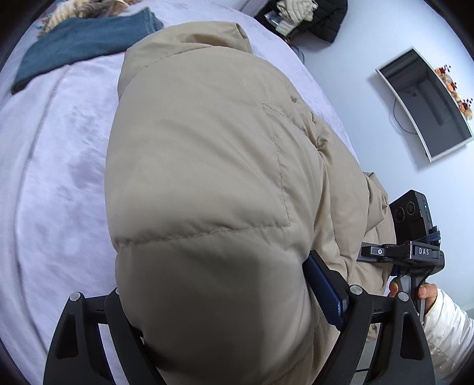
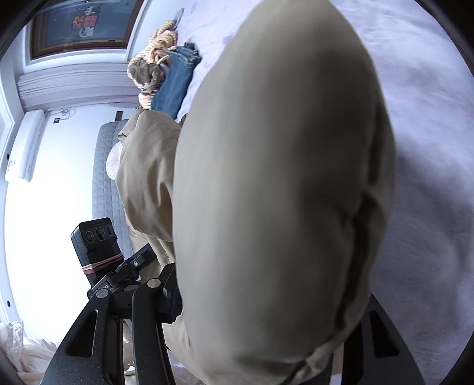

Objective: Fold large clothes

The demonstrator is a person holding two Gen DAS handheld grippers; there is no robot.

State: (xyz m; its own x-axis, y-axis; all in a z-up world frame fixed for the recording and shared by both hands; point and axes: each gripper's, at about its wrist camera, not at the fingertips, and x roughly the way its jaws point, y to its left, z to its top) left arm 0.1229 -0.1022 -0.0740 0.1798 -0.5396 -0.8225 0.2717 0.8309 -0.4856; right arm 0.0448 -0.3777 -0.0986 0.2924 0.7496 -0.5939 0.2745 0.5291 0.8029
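We count one puffy beige jacket (image 1: 207,165), one folded pair of blue jeans (image 1: 86,44), one heap of tan knitted cloth (image 1: 89,9), and two grippers. The jacket lies on the bed and bulges up close to both cameras, filling most of each view.

In the left wrist view the left gripper (image 1: 225,319) has a thick fold of the jacket between its fingers, the blue pad (image 1: 324,291) of the right-hand finger pressed against the cloth. To the right we see the other gripper with its camera, held by a hand (image 1: 426,291) in a white sleeve (image 1: 450,331). In the right wrist view the right gripper (image 2: 266,319) likewise clamps a bulging fold of the jacket; the left-hand finger (image 2: 166,293) touches it, while the right-hand finger is mostly hidden behind the cloth.

The bed has a pale lilac cover (image 1: 59,177). The jeans and the knitted heap lie at its far side, well apart from the jacket. The walls are white. A flat screen (image 1: 426,103) hangs on one wall, with orange flowers (image 1: 453,86) beside it. More dark and cream clothes (image 1: 308,14) are piled at the far right. In the right wrist view we see a window (image 2: 83,26) and a grey quilted mattress edge (image 2: 108,174).

The other gripper's body reads "DAS" (image 1: 424,251).
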